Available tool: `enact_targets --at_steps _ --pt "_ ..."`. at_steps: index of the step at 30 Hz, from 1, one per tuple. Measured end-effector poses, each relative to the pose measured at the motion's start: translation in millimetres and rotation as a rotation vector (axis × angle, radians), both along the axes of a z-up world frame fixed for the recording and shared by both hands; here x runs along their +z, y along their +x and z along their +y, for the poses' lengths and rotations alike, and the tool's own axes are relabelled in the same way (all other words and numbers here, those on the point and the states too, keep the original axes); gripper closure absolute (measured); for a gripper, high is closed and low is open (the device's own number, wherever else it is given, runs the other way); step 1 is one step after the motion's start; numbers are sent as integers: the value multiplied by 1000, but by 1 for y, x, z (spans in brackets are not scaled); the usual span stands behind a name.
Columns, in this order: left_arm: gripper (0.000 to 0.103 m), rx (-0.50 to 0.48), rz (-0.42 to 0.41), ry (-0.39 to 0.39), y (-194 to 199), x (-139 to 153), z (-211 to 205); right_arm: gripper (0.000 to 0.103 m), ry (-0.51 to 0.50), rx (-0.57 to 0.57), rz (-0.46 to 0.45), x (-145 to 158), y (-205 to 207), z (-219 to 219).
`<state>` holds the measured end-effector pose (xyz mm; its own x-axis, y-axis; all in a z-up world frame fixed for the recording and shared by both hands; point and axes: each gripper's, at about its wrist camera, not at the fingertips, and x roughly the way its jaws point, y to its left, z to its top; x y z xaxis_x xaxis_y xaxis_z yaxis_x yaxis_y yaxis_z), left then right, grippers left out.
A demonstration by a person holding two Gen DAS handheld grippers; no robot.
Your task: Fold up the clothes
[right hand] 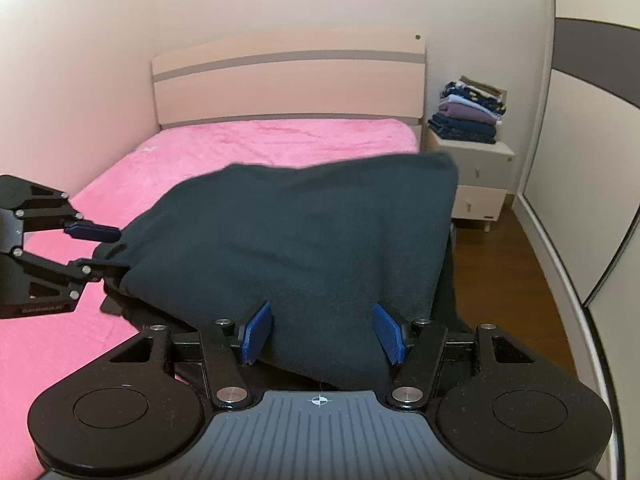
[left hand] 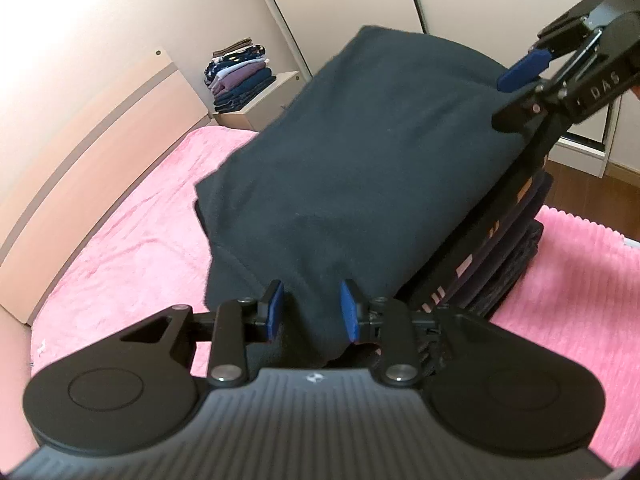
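Folded dark garment (left hand: pixel 360 160) tops a stack of dark clothes (left hand: pixel 504 256) on the pink bed (left hand: pixel 120 240). Left gripper (left hand: pixel 312 310) and right gripper (right hand: pixel 322 332) both spread wide, garment's near edge between their fingers, unclamped.

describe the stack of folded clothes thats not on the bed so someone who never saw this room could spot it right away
Start at the bed with the pink blanket and go to the headboard; beside it stands a small pale nightstand. The stack of folded clothes sits on top of it. Unlike the dark garment between the grippers, it is a mix of navy, purple and patterned pieces.
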<state>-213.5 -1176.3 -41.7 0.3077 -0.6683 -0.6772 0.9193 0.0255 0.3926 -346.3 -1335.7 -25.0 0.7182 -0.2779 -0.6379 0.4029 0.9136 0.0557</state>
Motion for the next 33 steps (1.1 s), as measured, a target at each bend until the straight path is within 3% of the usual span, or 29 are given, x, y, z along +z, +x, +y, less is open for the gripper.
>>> enact_targets --at_steps 2,4,8,11,12,14,16,17,23,26,30,33 --pt "75 12 1 1 3 6 -3 31 -9 -3 6 3 5 1" --pt "65 35 -4 8 4 7 -6 30 -16 -10 9 8 4 5" --pt "61 67 -13 13 2 13 -1 25 -3 -31 -12 20 -16 17" --pt "49 86 3 -12 -11 18 15 9 15 -60 -33 26 -45 39" --pt "40 104 25 -27 -16 19 23 8 30 -64 -37 25 -56 48" --pt "28 172 102 -50 -24 19 43 4 55 -81 -19 19 -77 66" --pt "9 265 202 -68 -31 17 66 0 92 -126 7 10 -96 84" --pt "5 311 252 -77 -35 16 77 0 126 -146 20 5 -104 92" --pt "2 566 551 -135 -57 9 141 0 257 -272 57 -1 -139 130" --pt "2 531 594 -163 -75 14 158 0 225 -303 44 14 -149 145" --pt "2 409 505 -169 -94 31 172 0 192 -371 5 36 -164 173" --pt "2 337 514 -170 -104 45 187 0 180 -412 -12 49 -169 196"
